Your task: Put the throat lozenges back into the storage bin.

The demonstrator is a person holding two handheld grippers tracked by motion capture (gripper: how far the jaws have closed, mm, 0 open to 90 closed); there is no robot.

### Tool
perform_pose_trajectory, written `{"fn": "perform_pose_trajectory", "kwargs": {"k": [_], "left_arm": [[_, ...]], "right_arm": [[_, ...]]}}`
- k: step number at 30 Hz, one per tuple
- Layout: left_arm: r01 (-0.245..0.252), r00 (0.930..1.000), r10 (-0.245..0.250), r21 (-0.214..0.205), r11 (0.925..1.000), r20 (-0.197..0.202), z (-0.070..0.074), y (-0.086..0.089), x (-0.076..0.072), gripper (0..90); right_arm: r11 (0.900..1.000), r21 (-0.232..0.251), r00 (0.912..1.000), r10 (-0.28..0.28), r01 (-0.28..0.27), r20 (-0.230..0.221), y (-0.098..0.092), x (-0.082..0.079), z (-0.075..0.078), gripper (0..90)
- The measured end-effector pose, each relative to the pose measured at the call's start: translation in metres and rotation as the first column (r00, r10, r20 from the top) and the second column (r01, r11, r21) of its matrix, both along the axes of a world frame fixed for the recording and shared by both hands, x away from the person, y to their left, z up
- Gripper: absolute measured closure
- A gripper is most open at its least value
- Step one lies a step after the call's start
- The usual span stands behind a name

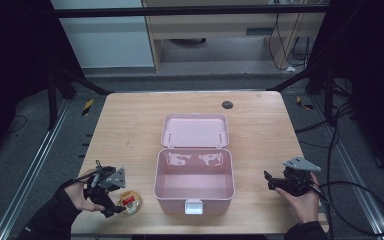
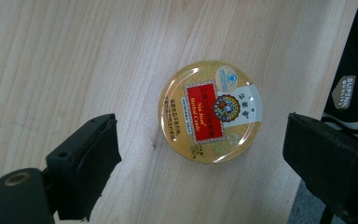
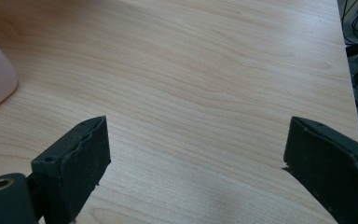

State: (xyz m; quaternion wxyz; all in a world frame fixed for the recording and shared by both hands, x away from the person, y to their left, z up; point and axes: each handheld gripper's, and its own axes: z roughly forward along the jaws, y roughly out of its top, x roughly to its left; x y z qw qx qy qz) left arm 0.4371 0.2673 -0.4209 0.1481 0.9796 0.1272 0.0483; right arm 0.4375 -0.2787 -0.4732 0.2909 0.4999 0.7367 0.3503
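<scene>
Between the left gripper's [image 2: 200, 154] two black pads [image 2: 86, 163] we saw nothing gripped: the jaws stood wide apart, poised above a round tin [image 2: 209, 111] without touching it. We judged the step to be a pick of that tin. To do it well, we would have centred the jaws on the tin's widest line, come straight down until the pads reached its side wall, and closed evenly, since a low round tin could skid on smooth wood if one pad met it first. The tin lay close to the near edge of the table [image 2: 74, 56], so pushing it off was a risk.

The tin lay flat, lid up: gold, glossy, with a red label panel, a white patch with a small emblem, and fine print too small to read. In the high view it sat at the near left of the table, just left of the open pink box [image 1: 194, 195], apart from it.

The right gripper [image 3: 196, 154] had its jaws wide too, empty, over bare wood beside the box's right side.
</scene>
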Motion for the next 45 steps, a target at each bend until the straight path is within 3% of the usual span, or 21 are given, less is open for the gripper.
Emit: {"fn": "perform_pose_trajectory", "kwargs": {"k": [23, 45], "left_arm": [[0.030, 0.9991, -0.028, 0.044, 0.9986, -0.032, -0.032, -0.016, 0.003, 8.3], [0.023, 0.9977, -0.019, 0.063, 0.9978, -0.065, -0.047, -0.019, 0.006, 18.6]], "right_arm": [[0.9998, -0.017, 0.9997, 0.013, -0.013, -0.019, 0.003, 0.001, -0.003, 6.9], [0.9994, -0.026, 0.9994, 0.024, -0.025, -0.026, 0.004, 0.002, -0.005, 7.0]]}}
